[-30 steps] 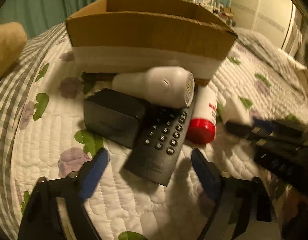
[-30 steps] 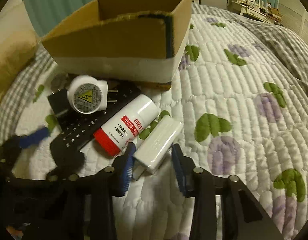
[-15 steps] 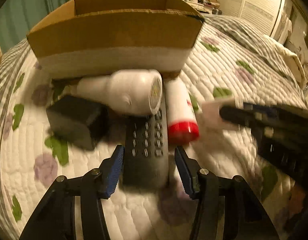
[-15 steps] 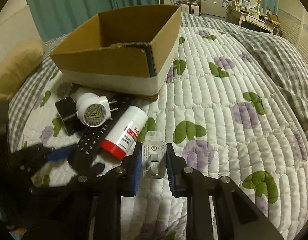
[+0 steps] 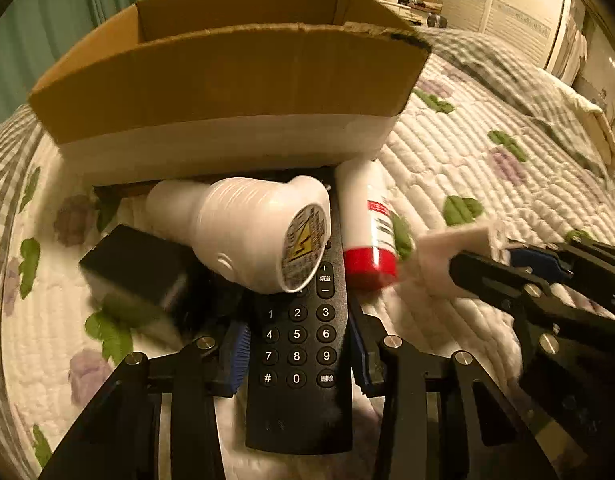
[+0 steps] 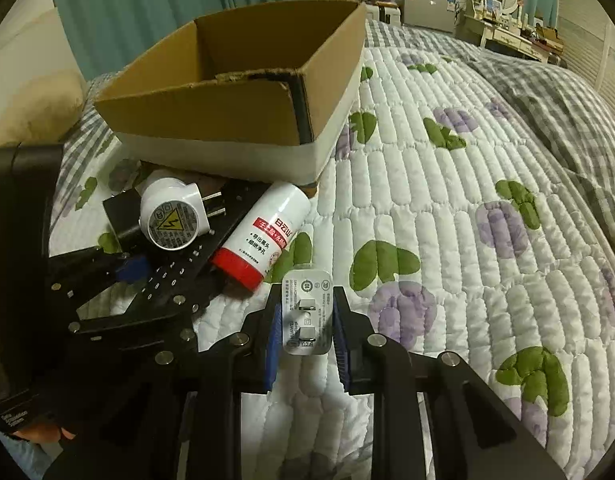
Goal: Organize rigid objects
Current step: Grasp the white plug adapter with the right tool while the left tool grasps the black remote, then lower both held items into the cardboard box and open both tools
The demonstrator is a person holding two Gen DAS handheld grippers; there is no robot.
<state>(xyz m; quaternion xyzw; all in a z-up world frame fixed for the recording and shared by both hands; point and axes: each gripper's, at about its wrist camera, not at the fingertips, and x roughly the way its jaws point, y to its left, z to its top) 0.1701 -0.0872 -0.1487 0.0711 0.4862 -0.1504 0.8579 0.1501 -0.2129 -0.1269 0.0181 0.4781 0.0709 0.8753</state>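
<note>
A: The left hand-held gripper [image 5: 297, 354] straddles the near end of the black remote control [image 5: 297, 344]; its jaws have just been closing, and the blue pads [image 5: 237, 354] now sit against the remote's two long edges. The right hand-held gripper [image 6: 306, 330] is pressed together on a white charger plug [image 6: 306, 312], held just above the quilt with its prong face toward the camera.

B: And the surroundings, biggest first?

A: The bed [image 6: 467, 208], with a white quilt printed with green leaves and purple flowers. At the far left stands an open cardboard box [image 6: 235, 120], brown above, white along the base. In front of it lies the pile: the remote, its far end reaching under the box edge; a black box-shaped thing [image 5: 143, 272] to the left of it; a white plug-in device [image 5: 251, 232] with a yellow lightning label lying across the remote's far half; and a white bottle with a red cap [image 5: 367, 228] lying just to the right of the remote, cap toward the near side.
</note>
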